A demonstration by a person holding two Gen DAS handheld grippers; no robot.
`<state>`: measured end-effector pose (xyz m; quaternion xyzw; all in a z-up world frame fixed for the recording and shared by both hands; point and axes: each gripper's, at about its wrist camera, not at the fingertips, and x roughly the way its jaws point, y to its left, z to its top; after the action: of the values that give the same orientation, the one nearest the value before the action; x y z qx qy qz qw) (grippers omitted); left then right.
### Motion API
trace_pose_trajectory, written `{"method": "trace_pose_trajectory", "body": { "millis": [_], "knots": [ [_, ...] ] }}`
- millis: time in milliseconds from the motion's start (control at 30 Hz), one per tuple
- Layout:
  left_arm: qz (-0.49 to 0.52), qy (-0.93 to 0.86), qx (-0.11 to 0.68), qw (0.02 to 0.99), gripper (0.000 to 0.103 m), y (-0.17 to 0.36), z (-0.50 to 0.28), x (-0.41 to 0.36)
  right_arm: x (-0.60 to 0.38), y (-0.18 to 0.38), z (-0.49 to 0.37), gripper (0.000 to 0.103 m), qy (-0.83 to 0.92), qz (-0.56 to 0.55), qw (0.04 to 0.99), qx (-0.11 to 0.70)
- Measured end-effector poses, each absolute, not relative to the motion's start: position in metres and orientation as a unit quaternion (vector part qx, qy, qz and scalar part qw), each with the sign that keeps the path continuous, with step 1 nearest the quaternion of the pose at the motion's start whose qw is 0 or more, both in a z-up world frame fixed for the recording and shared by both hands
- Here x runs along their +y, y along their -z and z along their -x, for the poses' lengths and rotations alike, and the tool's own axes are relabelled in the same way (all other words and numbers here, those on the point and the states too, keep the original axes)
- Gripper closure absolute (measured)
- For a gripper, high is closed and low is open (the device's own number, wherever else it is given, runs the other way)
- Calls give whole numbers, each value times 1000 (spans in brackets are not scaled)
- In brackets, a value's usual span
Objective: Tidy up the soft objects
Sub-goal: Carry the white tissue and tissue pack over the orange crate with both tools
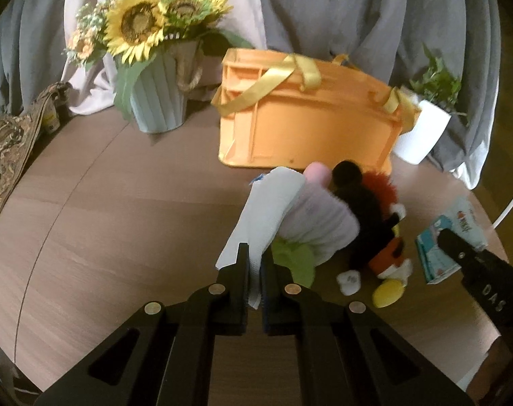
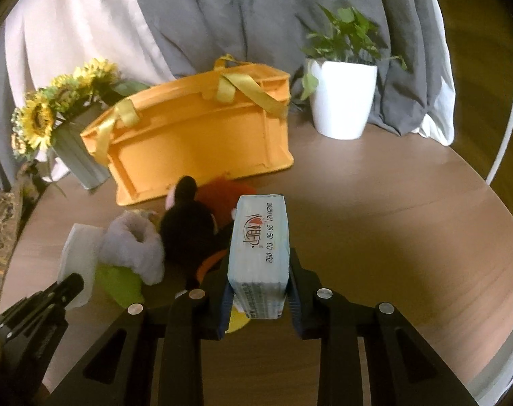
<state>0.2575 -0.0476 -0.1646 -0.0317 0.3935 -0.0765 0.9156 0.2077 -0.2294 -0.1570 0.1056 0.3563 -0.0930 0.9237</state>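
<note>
Sunflowers in a ribbed grey vase sit upper left of the left wrist view, well clear of my work. Lower centre there, my left claw is clamped on a thin white paper towel, whose free end droops against a pale lilac plush and a green soft piece. Beside those lies a black and red stuffed toy, resting on the brown counter just in front of the orange basket, at upper centre. At the right edge of that view my right claw holds a blue tissue pack; its own camera shows the pack squeezed between the pads, printed end up (date code legible, so the grip looks square).

Both loads appear clear of the counter, so I judge the step to be carrying them over the near wall of the basket. I would raise the towel high, since its loose tail could drag the plush along. I would keep the pack level and release only once inside the rim, dodging the yellow ribbon handles. A white plant pot stands near the basket's right end; I would steer left of it.
</note>
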Motion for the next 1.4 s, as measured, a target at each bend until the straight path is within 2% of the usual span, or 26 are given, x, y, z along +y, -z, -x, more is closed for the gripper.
{"method": "trace_pose_trajectory", "body": {
  "millis": [900, 1400],
  "knots": [
    [26, 128, 290, 948, 96, 59, -279, -63, -230, 67, -221, 74, 46, -110, 955, 273],
    [15, 143, 243, 959, 96, 28, -308, -66, -232, 37, -249, 74, 33, -119, 965, 233]
  ]
}}
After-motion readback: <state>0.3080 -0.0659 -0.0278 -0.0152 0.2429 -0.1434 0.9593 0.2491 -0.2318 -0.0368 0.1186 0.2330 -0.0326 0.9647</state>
